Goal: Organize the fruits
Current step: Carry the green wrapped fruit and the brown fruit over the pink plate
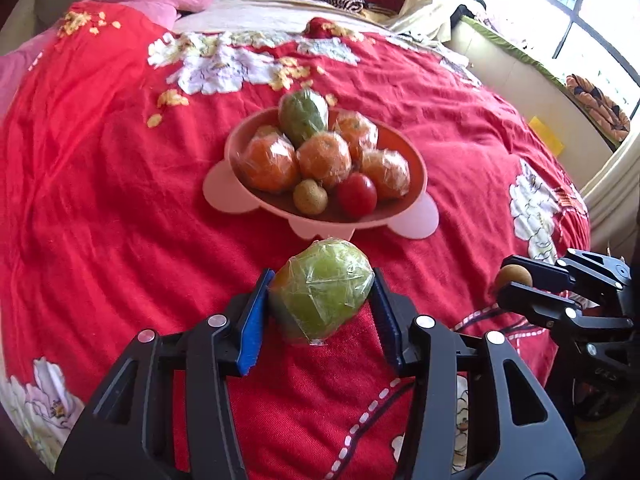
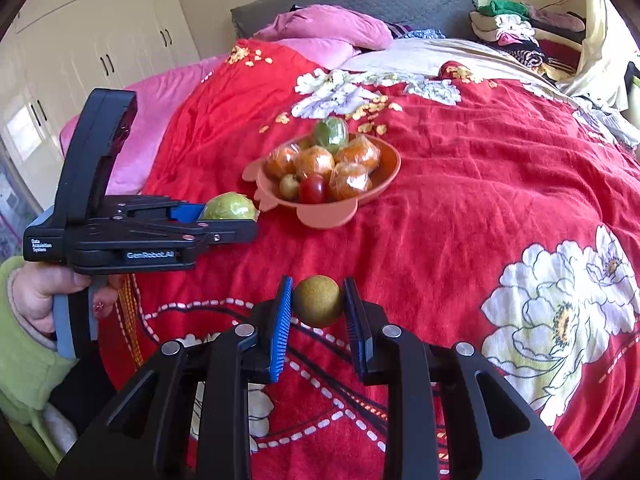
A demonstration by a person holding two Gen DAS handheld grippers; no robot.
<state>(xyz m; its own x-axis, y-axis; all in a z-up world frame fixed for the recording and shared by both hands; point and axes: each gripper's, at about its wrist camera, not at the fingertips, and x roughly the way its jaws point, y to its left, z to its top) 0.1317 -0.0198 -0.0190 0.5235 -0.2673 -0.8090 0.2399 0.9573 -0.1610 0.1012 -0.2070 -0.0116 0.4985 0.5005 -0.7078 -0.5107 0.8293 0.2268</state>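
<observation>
Left wrist view
Writing: none legible here.
Left gripper (image 1: 320,300): narrowed onto a wrapped green fruit (image 1: 320,288); both blue pads press its sides.
Wrapped green fruit: in clear film, just at 6 o'clock of the bowl, over the red bedspread (image 1: 100,200); whether it rests on the cloth cannot be told.
Bowl (image 1: 416,168): pink-orange with scalloped feet, at the middle of the bed; it holds wrapped oranges (image 1: 324,158), a second green fruit (image 1: 302,116) at its 12 o'clock edge, a red tomato (image 1: 357,195) and a small brown fruit (image 1: 310,196) at its 6 o'clock edge.
Right gripper (image 1: 508,280): at 3 o'clock of the frame, black fingers closed on a small brown round fruit (image 1: 514,277).

Right wrist view
Writing: the left gripper's body reads "GenRobot.AI" and "Data Acquisition System".
Right gripper (image 2: 317,306): narrow, pads clamped on the small brown round fruit (image 2: 318,300), held clear above the bedspread (image 2: 480,200).
Left gripper (image 2: 230,216): at 9 o'clock, gripped by a hand (image 2: 52,292) in a green sleeve, carrying the green fruit (image 2: 229,207) just at 8 o'clock of the bowl (image 2: 386,178).
Background: pink pillow (image 2: 328,26) at 12 o'clock, white wardrobe (image 2: 80,40) at 10 o'clock.
</observation>
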